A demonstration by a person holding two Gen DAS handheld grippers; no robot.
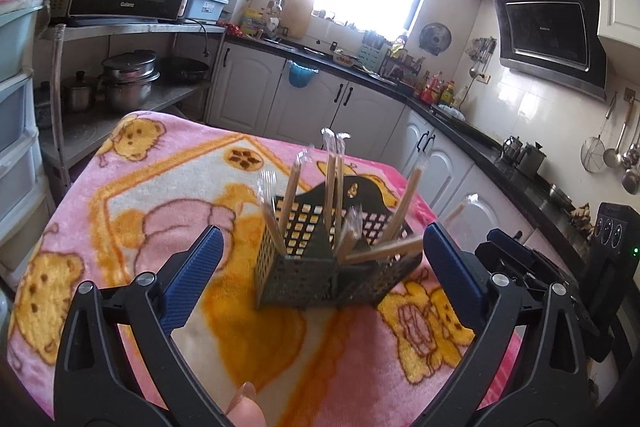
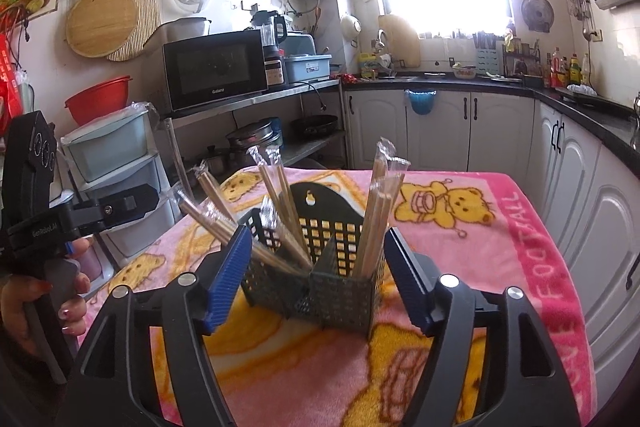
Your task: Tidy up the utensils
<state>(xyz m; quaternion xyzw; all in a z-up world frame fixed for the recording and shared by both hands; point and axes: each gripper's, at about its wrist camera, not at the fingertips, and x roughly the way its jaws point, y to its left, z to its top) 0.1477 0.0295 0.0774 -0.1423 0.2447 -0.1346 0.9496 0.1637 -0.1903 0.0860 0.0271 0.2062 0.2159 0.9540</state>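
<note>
A black basket (image 2: 320, 267) with little square holes sits on the table (image 2: 500, 251), which has a pink bear blanket (image 1: 160, 195) over it. The basket has two parts with a wall between them. Wrapped chopsticks (image 2: 378, 211) stand in both parts with their ends up. Some stand nearly straight, and some lean far out to the side (image 1: 384, 251). The left gripper (image 1: 320, 267) is just in front of the basket, jaws wide open, holding nothing. The right gripper (image 2: 316, 275) has its jaws wide open too, one on each side of the basket, not holding it.
</note>
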